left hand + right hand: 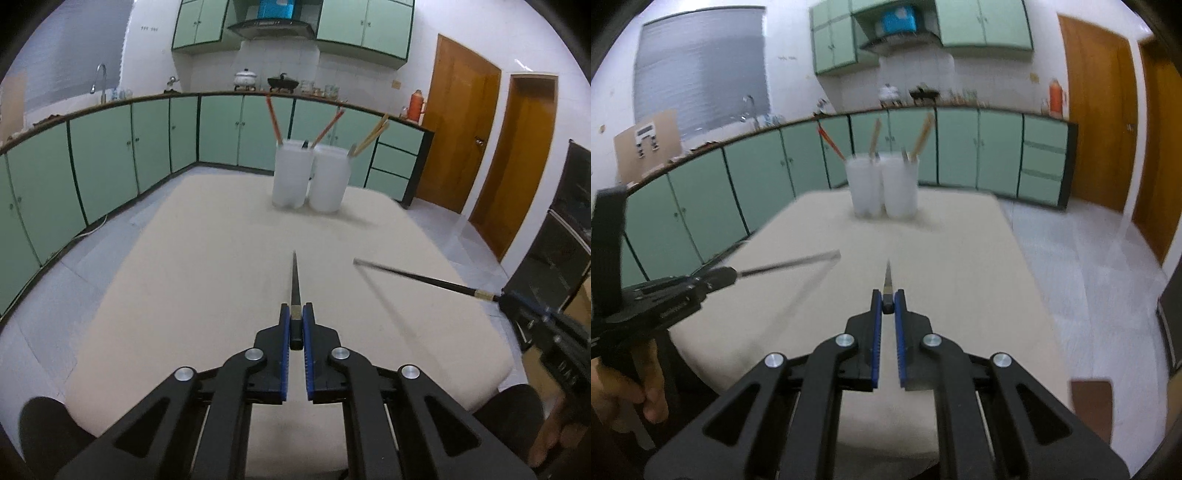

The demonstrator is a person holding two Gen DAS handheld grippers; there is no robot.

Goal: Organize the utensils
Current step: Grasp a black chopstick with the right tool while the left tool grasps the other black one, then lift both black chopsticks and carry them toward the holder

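Right hand-held gripper (887, 300) clamped on seemingly dark chopstick (887, 279).

table (221, 258): matt cloth | cups (291, 173): frosted plastic | chopstick (295, 280): glossy dark

We see a kitchen lined with pale green base cabinets (155, 144) under a dark-edged counter, matching wall cupboards (364, 26) flanking a range hood (271, 26). Two wooden doors (458, 133) stand at right. A shuttered window (701, 70), perhaps blinds, sits above the tap (99, 79). The floor (1089, 266) is pale tile.
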